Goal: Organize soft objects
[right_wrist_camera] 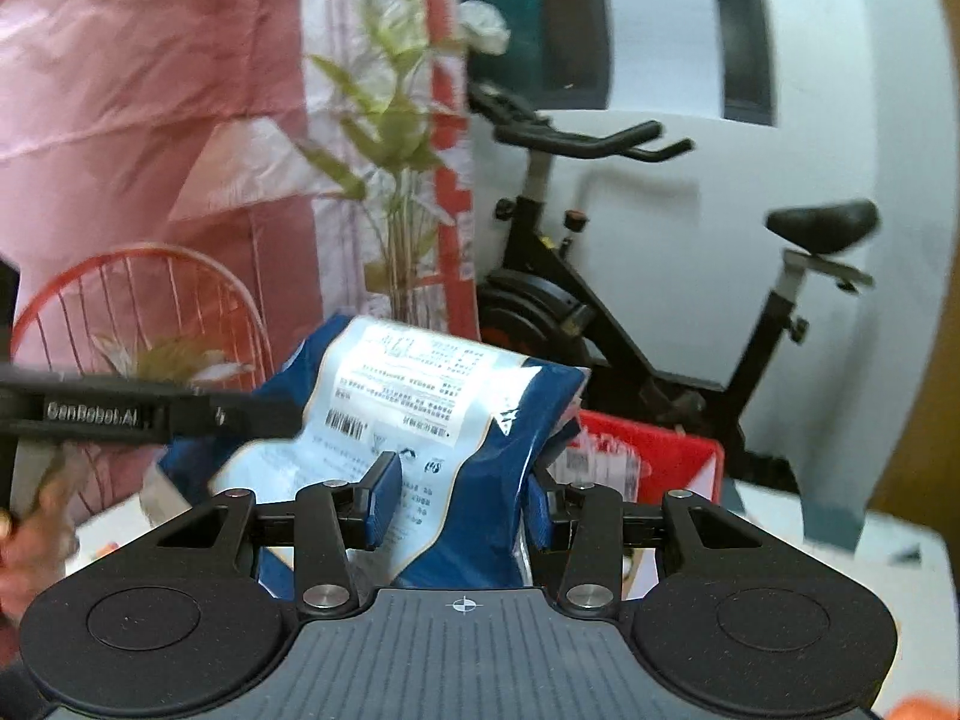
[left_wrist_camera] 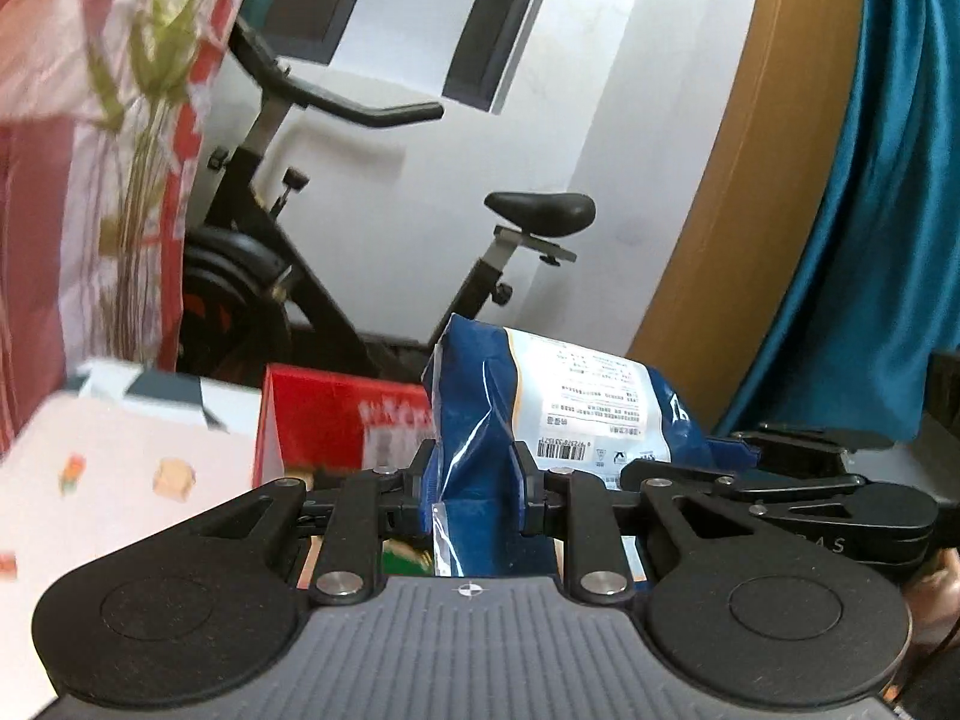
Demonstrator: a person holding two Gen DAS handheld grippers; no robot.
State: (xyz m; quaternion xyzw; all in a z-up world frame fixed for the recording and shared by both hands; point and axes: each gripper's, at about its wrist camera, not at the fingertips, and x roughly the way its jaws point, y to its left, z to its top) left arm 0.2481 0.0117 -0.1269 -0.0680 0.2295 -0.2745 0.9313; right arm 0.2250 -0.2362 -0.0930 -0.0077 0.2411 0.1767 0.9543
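Observation:
A blue and white soft package with a printed label and barcode hangs in the air between both grippers. My left gripper is shut on its left end, the blue film pinched between the pads. In the right wrist view the same package fills the centre, and my right gripper is shut on its lower right part. The right gripper's body shows at the right of the left wrist view. The left gripper's arm crosses the left side of the right wrist view, with a hand below it.
A red box and a white table surface lie below the package. Behind stand an exercise bike, a plant and a red wire chair. A blue curtain hangs at the right.

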